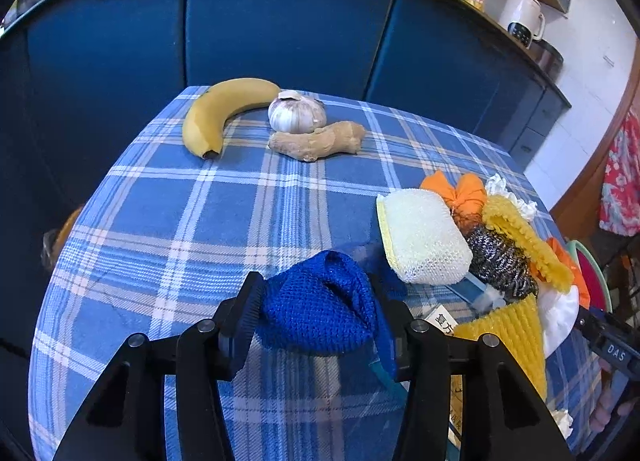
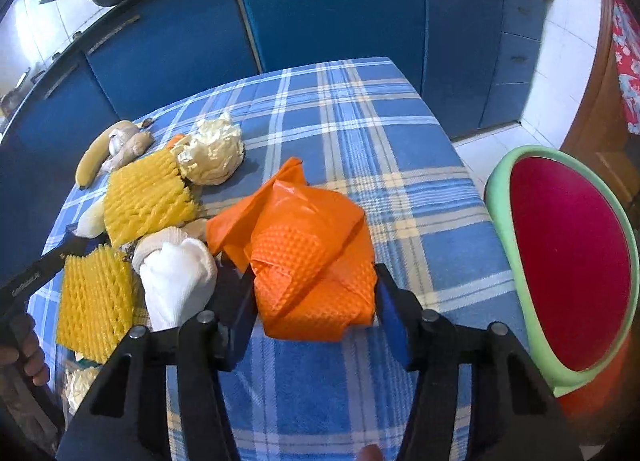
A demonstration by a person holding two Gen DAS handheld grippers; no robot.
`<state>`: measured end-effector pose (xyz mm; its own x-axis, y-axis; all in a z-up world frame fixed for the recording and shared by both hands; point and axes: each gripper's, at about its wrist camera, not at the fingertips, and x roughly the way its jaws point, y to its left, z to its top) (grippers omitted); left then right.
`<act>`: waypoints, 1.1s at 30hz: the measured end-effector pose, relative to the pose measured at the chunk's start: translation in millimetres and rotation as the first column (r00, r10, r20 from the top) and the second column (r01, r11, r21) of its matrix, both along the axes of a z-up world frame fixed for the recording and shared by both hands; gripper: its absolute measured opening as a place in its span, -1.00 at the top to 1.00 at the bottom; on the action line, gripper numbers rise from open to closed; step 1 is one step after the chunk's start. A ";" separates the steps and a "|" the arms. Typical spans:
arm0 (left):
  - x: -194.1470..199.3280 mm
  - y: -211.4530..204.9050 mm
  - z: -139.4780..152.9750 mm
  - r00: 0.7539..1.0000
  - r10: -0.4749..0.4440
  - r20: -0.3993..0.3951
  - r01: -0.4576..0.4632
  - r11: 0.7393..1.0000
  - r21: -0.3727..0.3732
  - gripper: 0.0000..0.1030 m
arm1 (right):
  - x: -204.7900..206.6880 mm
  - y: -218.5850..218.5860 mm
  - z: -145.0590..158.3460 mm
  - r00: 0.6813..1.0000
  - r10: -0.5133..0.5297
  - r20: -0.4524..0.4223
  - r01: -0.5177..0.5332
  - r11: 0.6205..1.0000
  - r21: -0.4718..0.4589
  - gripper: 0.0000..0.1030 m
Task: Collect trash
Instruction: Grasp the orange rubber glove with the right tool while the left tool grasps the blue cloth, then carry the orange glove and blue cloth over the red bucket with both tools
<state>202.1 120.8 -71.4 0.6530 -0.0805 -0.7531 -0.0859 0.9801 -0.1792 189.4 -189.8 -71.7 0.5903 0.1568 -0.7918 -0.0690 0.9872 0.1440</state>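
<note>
In the left wrist view my left gripper (image 1: 316, 301) is shut on a blue knitted cloth (image 1: 320, 305), held just above the checked tablecloth (image 1: 168, 229). In the right wrist view my right gripper (image 2: 316, 297) is shut on a crumpled orange plastic bag (image 2: 308, 257) over the table. A heap of trash lies between them: a pale sponge (image 1: 424, 237), a steel scourer (image 1: 500, 261), yellow foam nets (image 2: 148, 197), a white cloth (image 2: 176, 281) and a cream wrapper ball (image 2: 212, 153).
A banana (image 1: 216, 113), a garlic bulb (image 1: 296, 111) and a ginger root (image 1: 320, 139) lie at the table's far side. A green-rimmed bin with a red inside (image 2: 572, 261) stands right of the table. Blue cabinets (image 1: 280, 21) stand behind.
</note>
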 end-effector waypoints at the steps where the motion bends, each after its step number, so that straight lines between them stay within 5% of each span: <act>1: 0.3 -0.4 0.1 1.000 -0.001 0.000 0.001 1.000 0.001 0.00 | -0.7 -0.2 -0.3 1.000 0.005 0.005 -0.005 1.000 0.000 -0.10; 6: -5.3 0.9 3.1 1.000 0.006 0.007 -0.006 1.000 -0.025 0.49 | -4.5 -5.1 -0.5 1.000 0.018 0.018 -0.018 1.000 0.016 0.01; 9: -13.3 3.6 8.1 1.000 0.031 0.004 -0.031 0.999 -0.040 0.57 | -7.3 -8.6 -0.2 1.000 0.027 0.015 -0.028 0.999 0.031 0.23; 16: -45.2 6.6 34.7 0.995 0.073 0.061 -0.070 0.996 -0.052 0.58 | -29.8 -13.1 11.1 0.997 0.044 0.056 -0.047 0.997 0.053 0.56; 33: -101.8 -35.8 97.5 0.983 -0.029 0.183 0.040 0.998 -0.055 0.58 | -95.7 -36.9 61.1 0.980 0.010 0.201 -0.031 0.995 0.100 0.69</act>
<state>100.3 85.0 26.1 0.7748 -0.1457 -0.6152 -0.0127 0.9693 -0.2455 93.7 -226.7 -10.5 0.7307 0.2443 -0.6375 -0.1267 0.9661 0.2249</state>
